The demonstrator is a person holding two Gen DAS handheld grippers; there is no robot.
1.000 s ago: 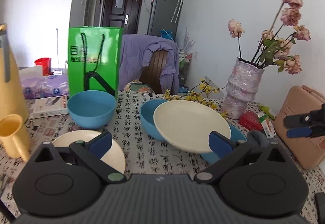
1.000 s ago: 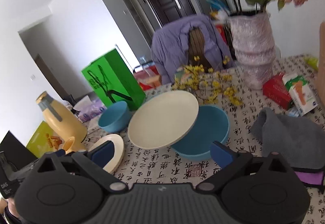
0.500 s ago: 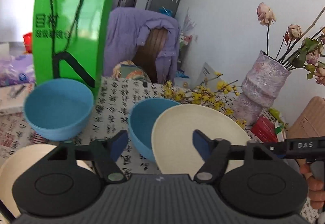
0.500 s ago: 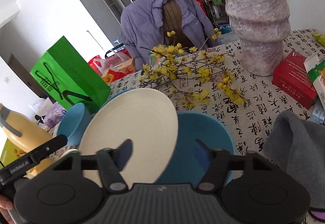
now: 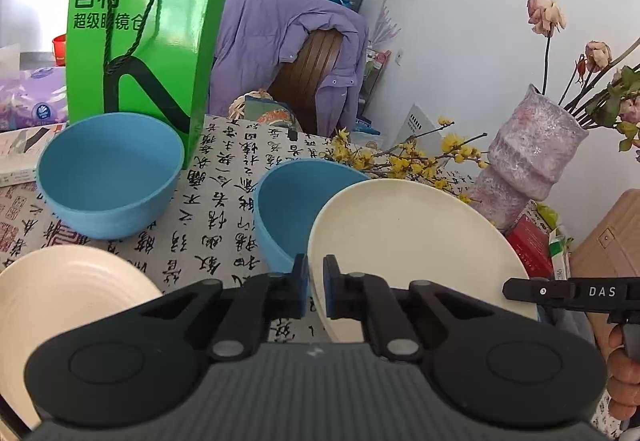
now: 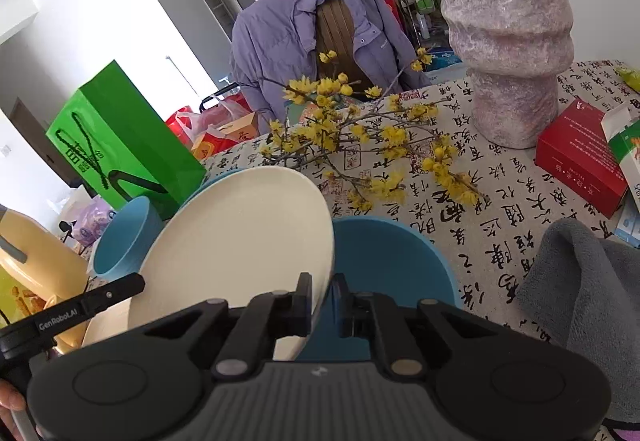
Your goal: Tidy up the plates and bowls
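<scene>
- Left wrist view: my left tool (image 5: 316, 287) was clamped on the near left rim of the cream plate (image 5: 404, 245), which leaned tilted against a blue bowl (image 5: 296, 205).
- A 2nd blue bowl (image 5: 108, 173) stood upright to the left, just in front of the green bag (image 5: 140, 29); a ribbed cream plate (image 5: 68, 289) lay flat on the table (image 5: 224, 197) at lower left.
- My right tool's tip (image 5: 560, 291) showed at the right edge.
- Right wrist view: my right tool (image 6: 322, 299) was clamped on the same cream plate's (image 6: 240, 237) near right rim.
- A wide blue bowl (image 6: 396, 257) sat under that edge, a grey cloth (image 6: 580, 281) to its right.
- The vase (image 6: 504, 29) stood well behind, yellow sprigs (image 6: 360, 133) between.
</scene>
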